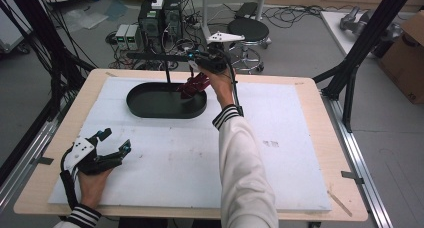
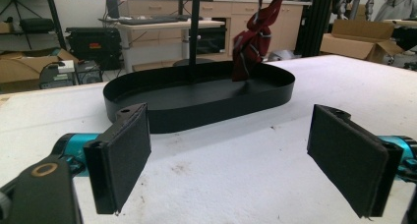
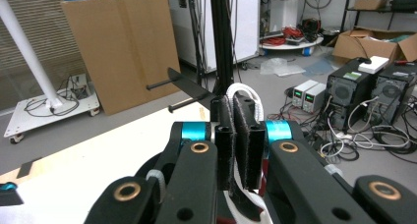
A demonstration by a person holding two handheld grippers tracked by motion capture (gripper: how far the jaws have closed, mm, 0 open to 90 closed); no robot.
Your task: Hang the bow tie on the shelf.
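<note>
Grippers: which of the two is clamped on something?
The right gripper, shut on the dark red cloth above the black tray. The left gripper rests open, empty.

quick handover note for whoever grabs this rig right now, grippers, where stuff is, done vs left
Right gripper: shut on the dark red garment, which has a white loop at the fingers; it dangles over the right end of the black oval tray.
Left gripper: open, holding nothing, low over the white mat at the near left, aimed at the tray.
Black stand with pegs rises from the tray.
Done: garment picked up.
Left: probably hang it on a peg by the loop, or set it down in the tray.
</note>
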